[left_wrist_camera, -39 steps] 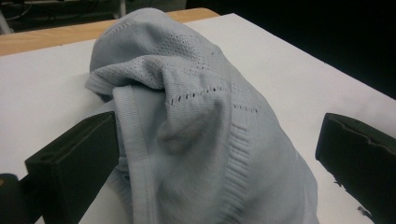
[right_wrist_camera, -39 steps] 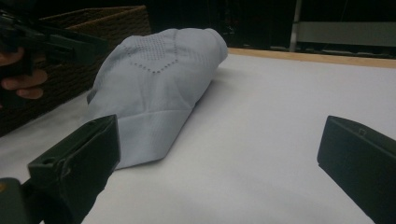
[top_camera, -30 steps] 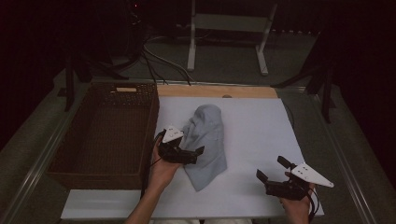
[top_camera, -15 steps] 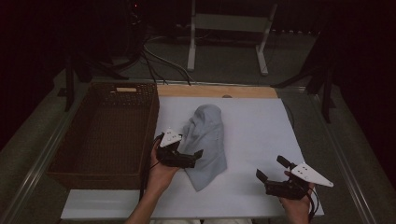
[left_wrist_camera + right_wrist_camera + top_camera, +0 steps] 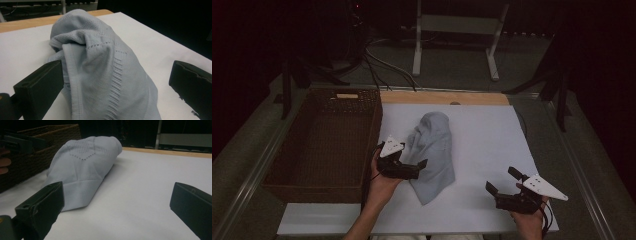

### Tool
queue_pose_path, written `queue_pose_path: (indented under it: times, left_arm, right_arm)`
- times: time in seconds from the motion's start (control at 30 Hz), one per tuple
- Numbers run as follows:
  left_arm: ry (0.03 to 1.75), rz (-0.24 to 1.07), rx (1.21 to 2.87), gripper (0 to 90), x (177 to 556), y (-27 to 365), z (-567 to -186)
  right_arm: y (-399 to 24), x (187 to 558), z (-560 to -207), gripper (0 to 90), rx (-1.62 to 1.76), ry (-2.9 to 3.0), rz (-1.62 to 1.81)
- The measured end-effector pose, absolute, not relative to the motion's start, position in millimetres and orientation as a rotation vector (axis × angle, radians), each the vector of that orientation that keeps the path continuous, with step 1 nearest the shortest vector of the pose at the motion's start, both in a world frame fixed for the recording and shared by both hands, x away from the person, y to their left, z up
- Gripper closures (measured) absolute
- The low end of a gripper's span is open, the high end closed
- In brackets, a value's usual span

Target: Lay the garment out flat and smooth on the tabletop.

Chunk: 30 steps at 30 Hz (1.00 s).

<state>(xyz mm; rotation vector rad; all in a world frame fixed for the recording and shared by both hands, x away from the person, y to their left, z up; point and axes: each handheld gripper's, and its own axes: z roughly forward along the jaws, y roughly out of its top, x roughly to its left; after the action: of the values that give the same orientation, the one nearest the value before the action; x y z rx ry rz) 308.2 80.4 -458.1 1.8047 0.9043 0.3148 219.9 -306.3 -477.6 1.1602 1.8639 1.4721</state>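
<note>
Right hand-held gripper: jaws wide apart, empty, at the counter's near right edge. Left hand-held gripper: jaws wide apart, empty, at the garment's edge. Grey knit garment: crumpled mid-counter, beside wicker basket.

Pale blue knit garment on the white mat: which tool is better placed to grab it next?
Left. The left tool sits open right at the crumpled pale blue knit garment, its jaws framing the cloth in the left gripper view. The right tool is open too, but apart from it near the mat's front right corner.
</note>
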Motion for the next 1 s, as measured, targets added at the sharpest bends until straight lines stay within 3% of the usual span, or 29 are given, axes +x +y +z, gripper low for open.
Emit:
queue_pose_path:
  times: [1.0]
  left_arm:
    - [0.860, 0.333, 1.836, 1.3, 301.2, 74.9, -453.3]
  right_arm:
    - [-261.4, 244.1, -459.9, 0.0, 1.204, 1.936, 1.539]
